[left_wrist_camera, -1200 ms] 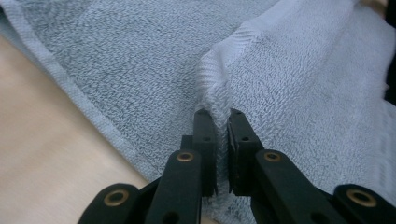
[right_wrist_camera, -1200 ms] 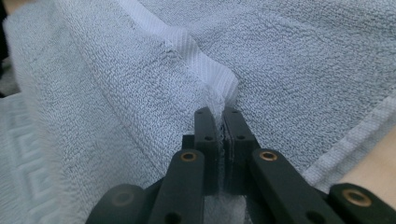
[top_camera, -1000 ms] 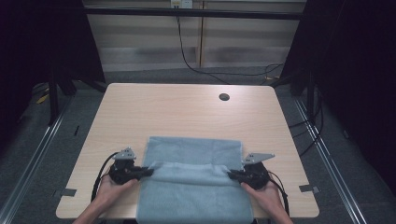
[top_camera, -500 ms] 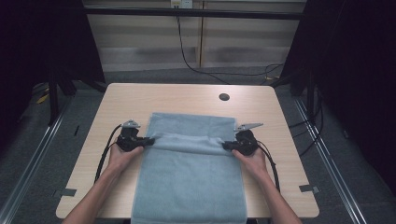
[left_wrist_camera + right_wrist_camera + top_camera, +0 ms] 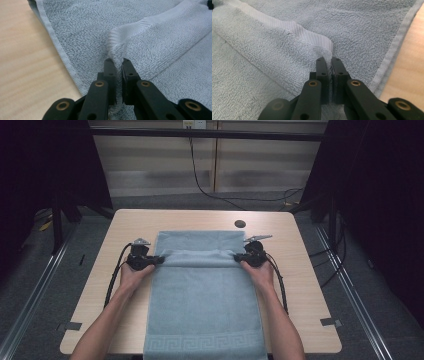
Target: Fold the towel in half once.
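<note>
Blue towel (image 5: 205, 290) edge pinched — left tongs (image 5: 159, 260), right tongs (image 5: 238, 256) — table (image 5: 100, 270) margins beside.

The towel (image 5: 205, 295) runs off the bottom edge of the high view at six o'clock — its near hem is cut off. Pinched cloth hides the pad faces of the left tongs (image 5: 117, 65) and right tongs (image 5: 330, 64) — the counter's (image 5: 310, 270) small dark spot (image 5: 240, 224) is too small to identify.

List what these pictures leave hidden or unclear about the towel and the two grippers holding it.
- Towel: in the high view its near end is cut off by the bottom edge.
- Table: the part under the towel is covered.
- Left gripper and right gripper: the pinched hem is hidden between the shut jaws.
- Dark disc: too small to identify.
</note>
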Available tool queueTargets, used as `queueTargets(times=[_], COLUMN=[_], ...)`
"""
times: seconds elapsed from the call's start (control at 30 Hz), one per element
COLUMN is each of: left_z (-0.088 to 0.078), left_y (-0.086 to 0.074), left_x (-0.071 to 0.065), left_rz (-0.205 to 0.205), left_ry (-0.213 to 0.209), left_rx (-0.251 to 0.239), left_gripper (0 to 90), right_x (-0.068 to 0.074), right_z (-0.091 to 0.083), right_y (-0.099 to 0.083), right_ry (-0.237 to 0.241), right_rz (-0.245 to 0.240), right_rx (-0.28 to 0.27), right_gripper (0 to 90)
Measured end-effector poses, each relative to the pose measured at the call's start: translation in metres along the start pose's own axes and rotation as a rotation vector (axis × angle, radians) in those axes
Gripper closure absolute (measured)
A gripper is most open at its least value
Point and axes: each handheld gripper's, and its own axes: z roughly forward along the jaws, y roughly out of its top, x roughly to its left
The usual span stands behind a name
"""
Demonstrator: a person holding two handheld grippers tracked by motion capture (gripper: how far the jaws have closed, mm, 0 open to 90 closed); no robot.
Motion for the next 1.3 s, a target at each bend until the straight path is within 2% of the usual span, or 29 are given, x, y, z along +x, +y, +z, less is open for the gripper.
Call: queueTargets(times=[0.1, 0.2, 0.23, 0.3, 0.4, 0.43, 0.5, 0.53, 0.57, 0.63, 0.77, 0.9, 0.97, 1.07, 1.13, 1.2, 1.3], left_z=[0.003, 0.005, 0.005, 0.005, 0.008, 0.009, 0.008, 0.007, 0.004, -0.004, -0.033, -0.060, -0.073, -0.094, -0.107, -0.119, -0.137], left_y=[0.002, 0.004, 0.004, 0.006, 0.006, 0.007, 0.008, 0.009, 0.011, 0.016, 0.031, 0.044, 0.053, 0.062, 0.064, 0.065, 0.064], left_x=[0.003, 0.007, 0.008, 0.010, 0.008, 0.008, 0.006, 0.005, 0.004, 0.002, -0.003, -0.009, -0.014, -0.021, -0.027, -0.035, -0.048], left_rz=[-0.026, -0.055, -0.067, -0.053, -0.073, -0.066, -0.082, -0.068, -0.070, -0.060, -0.038, -0.026, 0.006, 0.035, 0.044, 0.074, 0.094], left_ry=[0.005, -0.007, -0.012, -0.017, -0.024, -0.026, -0.027, -0.024, -0.023, -0.036, -0.063, -0.088, -0.087, -0.108, -0.133, -0.137, -0.163], left_rx=[-0.009, -0.011, -0.016, -0.007, -0.025, -0.020, -0.026, -0.023, -0.032, -0.058, -0.129, -0.196, -0.211, -0.242, -0.261, -0.269, -0.295], left_gripper=[84.5, 84.5, 84.5, 84.5, 84.6, 84.7, 84.8, 84.9, 84.9, 84.9, 84.9, 84.9, 84.8, 84.7, 84.8, 84.8, 84.8], right_x=[0.000, -0.001, -0.001, 0.000, 0.000, 0.000, -0.003, -0.004, -0.005, -0.006, -0.002, 0.004, 0.009, 0.017, 0.023, 0.030, 0.036], right_z=[0.006, 0.009, 0.008, 0.004, -0.005, -0.007, -0.010, -0.012, -0.015, -0.024, -0.049, -0.077, -0.090, -0.112, -0.127, -0.139, -0.153], right_y=[0.004, 0.008, 0.009, 0.008, 0.005, 0.004, 0.002, 0.001, 0.002, 0.007, 0.023, 0.041, 0.051, 0.062, 0.064, 0.063, 0.060], right_ry=[-0.035, -0.048, -0.043, -0.038, -0.032, -0.030, -0.012, 0.001, 0.017, 0.045, 0.073, 0.091, 0.090, 0.100, 0.109, 0.106, 0.105], right_rz=[0.033, 0.035, 0.036, 0.018, -0.005, -0.008, 0.005, 0.023, 0.036, 0.034, 0.035, 0.004, -0.020, -0.040, -0.064, -0.095, -0.118], right_rx=[-0.015, -0.008, -0.008, 0.003, 0.021, 0.022, 0.007, -0.010, -0.033, -0.082, -0.175, -0.261, -0.291, -0.344, -0.366, -0.364, -0.368], right_gripper=[86.6, 86.6, 86.6, 86.7, 86.7, 86.7, 86.8, 86.8, 87.0, 87.1, 87.1, 87.0, 87.0, 87.0, 87.0, 87.0, 87.0])
